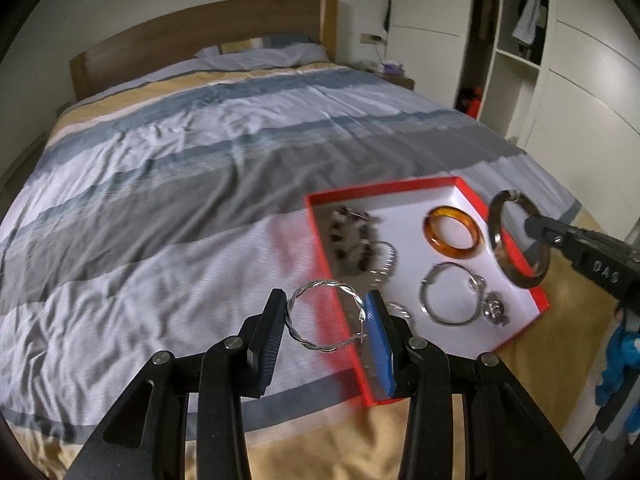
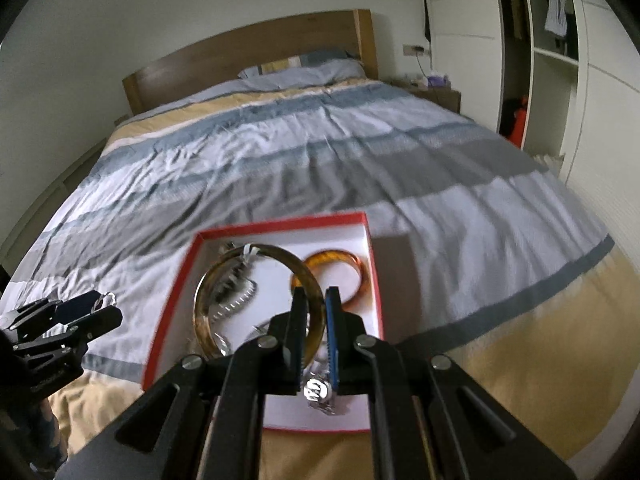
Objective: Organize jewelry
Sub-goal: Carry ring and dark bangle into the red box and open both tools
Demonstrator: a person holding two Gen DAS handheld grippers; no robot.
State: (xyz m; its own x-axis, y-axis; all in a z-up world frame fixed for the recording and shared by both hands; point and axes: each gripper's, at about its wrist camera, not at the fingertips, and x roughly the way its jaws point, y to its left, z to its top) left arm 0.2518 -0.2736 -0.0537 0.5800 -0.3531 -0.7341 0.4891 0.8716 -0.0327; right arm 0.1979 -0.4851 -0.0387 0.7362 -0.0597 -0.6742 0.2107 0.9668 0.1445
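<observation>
My left gripper [image 1: 325, 300] is shut on a twisted silver bangle [image 1: 304, 344], which spans the gap between its pads just above the left rim of a red box [image 1: 384, 190]. The box has a white floor and lies on the bed. In it are an amber bangle [image 1: 454, 232], a plain silver bangle [image 1: 430, 308], a dark beaded bracelet [image 1: 352, 240] and a silver charm piece [image 1: 496, 308]. My right gripper [image 2: 315, 294] is shut on the rim of a brown translucent bangle [image 2: 280, 254] and holds it upright over the box [image 2: 280, 224].
The box rests near the foot of a bed with a blue, grey, white and yellow striped duvet [image 1: 180, 184]. A wooden headboard [image 1: 192, 36] and pillow are at the far end. A white wardrobe [image 1: 580, 92] and a nightstand [image 2: 436, 92] stand to the right.
</observation>
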